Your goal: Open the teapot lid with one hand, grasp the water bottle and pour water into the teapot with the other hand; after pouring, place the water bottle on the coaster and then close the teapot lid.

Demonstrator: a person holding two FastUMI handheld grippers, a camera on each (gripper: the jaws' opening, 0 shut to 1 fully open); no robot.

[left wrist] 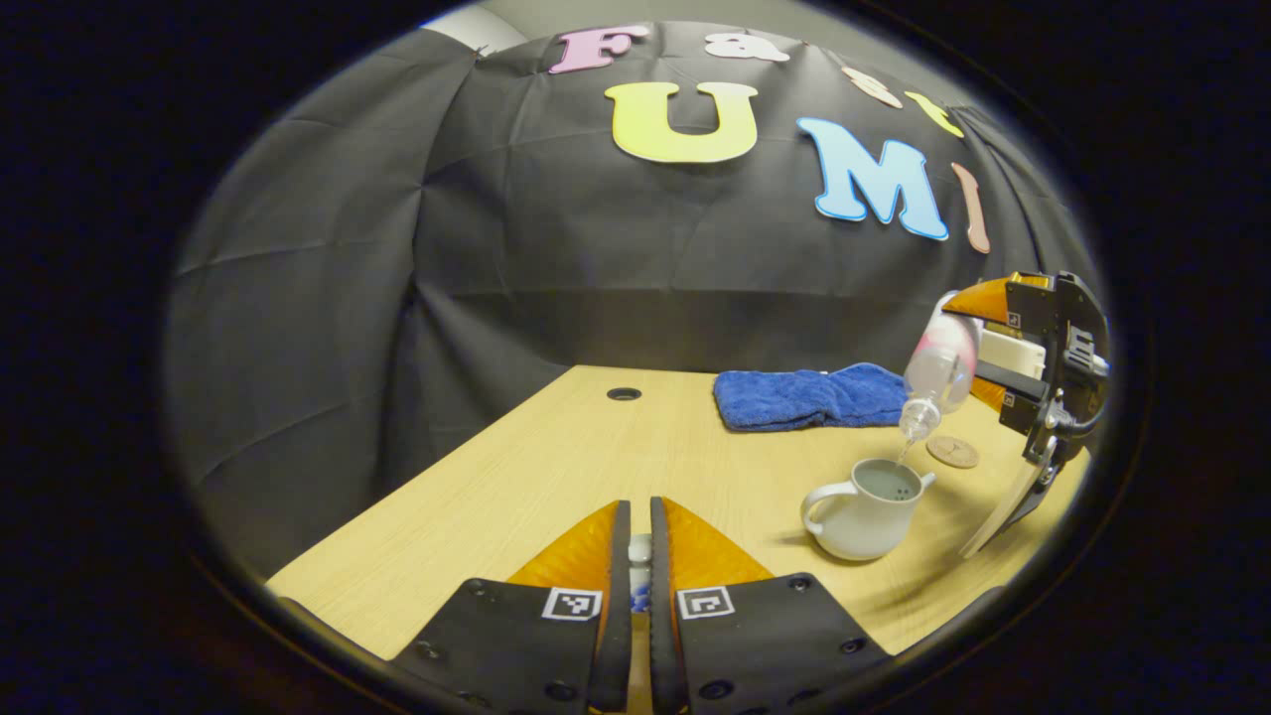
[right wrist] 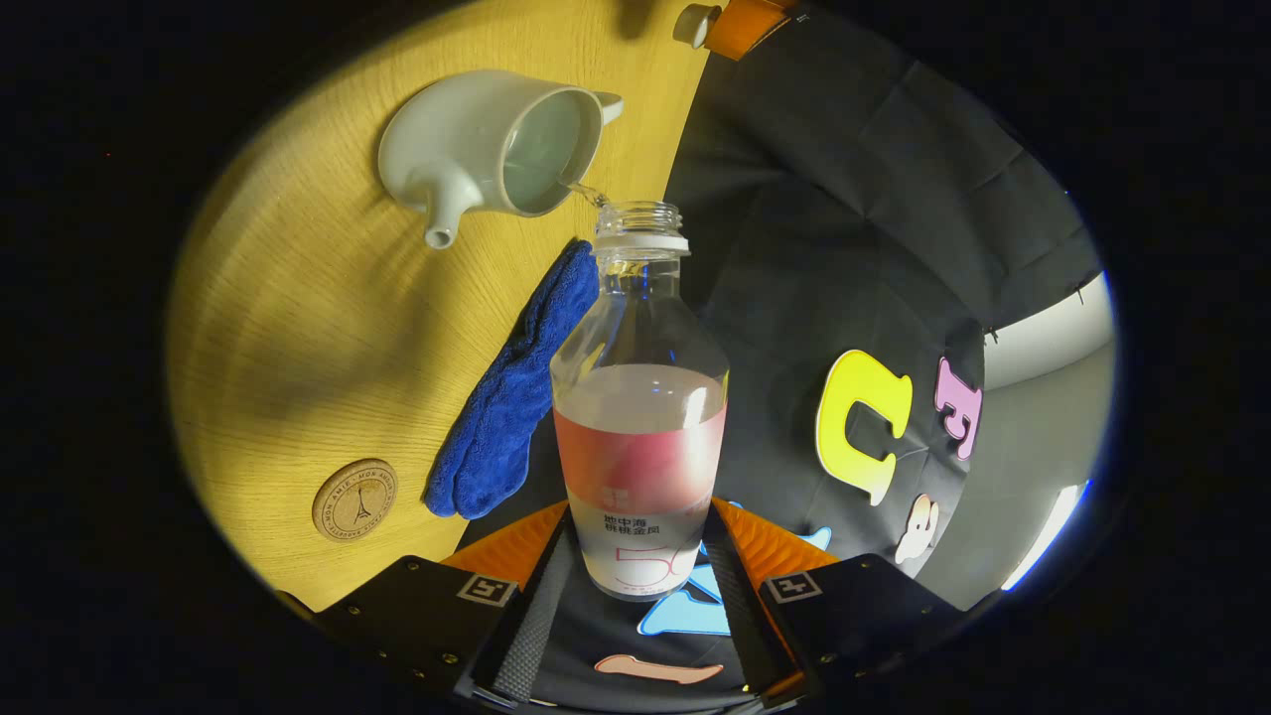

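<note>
The white teapot [left wrist: 864, 511] stands open on the wooden table, with water inside. My right gripper [left wrist: 968, 343] is shut on the clear water bottle [left wrist: 938, 367], which has a pink label, and holds it tilted mouth-down above the pot. A thin stream runs from the bottle [right wrist: 640, 417] into the teapot [right wrist: 467, 149]; in the right gripper view my right gripper [right wrist: 640, 516] clamps the bottle's lower body. My left gripper [left wrist: 638, 506] is shut on the small white teapot lid [left wrist: 640, 551], held off to the pot's left. The round cork coaster [left wrist: 952, 452] lies bare behind the pot.
A folded blue towel [left wrist: 804, 397] lies at the back of the table [left wrist: 556, 467], beside the coaster [right wrist: 354, 499]. A cable hole [left wrist: 624, 394] sits near the back edge. The black cloth wall closes the back and left sides.
</note>
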